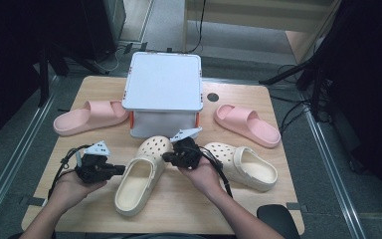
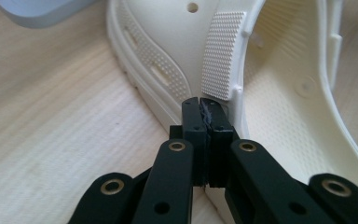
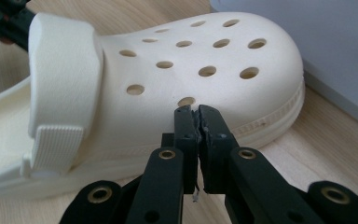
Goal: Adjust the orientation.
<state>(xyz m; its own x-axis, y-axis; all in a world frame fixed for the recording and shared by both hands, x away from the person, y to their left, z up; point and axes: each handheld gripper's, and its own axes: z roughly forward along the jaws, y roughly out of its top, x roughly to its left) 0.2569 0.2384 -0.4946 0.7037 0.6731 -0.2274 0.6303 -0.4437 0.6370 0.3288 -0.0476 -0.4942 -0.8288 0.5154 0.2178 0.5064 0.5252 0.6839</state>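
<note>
On the wooden surface (image 1: pixel 189 209) a lidded white box (image 1: pixel 163 82) stands behind two cream clogs, with a pink slide (image 1: pixel 87 117) at its left and another (image 1: pixel 247 124) at its right. The left gripper (image 2: pixel 200 103) and right gripper (image 3: pixel 192 112) flank the nearer cream clog (image 1: pixel 138 180), fingers clenched on nothing. Whether either tip touches the clog is hard to make out; the second clog (image 1: pixel 243 164) lies partly behind the right hand
</note>
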